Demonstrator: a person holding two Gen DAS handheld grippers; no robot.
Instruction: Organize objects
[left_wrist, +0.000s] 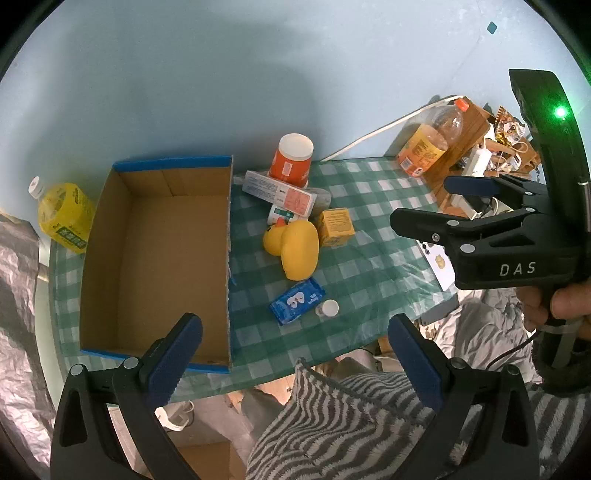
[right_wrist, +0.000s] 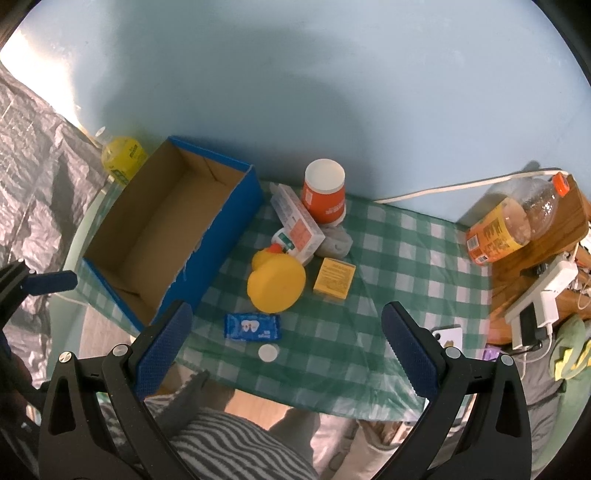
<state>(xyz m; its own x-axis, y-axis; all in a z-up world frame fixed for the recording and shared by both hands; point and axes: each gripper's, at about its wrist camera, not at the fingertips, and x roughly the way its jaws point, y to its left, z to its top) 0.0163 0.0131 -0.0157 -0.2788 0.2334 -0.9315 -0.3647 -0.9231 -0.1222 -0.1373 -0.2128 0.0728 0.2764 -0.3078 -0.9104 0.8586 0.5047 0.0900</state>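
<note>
Cardboard comes first on the left: 1 open blue-edged cardboard box (left_wrist: 159, 258) sits empty on the green checked tabletop (left_wrist: 369, 236). Just right of it lie the yellow rubber duck (left_wrist: 295, 251), the blue wipes packet (left_wrist: 297, 301) and the small white-capped vial (left_wrist: 328, 308); further back stand the orange white-lidded tub (left_wrist: 291, 158) and the yellow carton (left_wrist: 335, 226). Both tools hover over the near edge, holding nothing: the left hand-held gripper (left_wrist: 295, 365) is spread wide, as is the right hand-held gripper (right_wrist: 288, 350). The packet lies ahead of both, its long axis running crosswise in the right view; I judge the right one nearer. Only the right view shows the box's blue outer wall.
</note>
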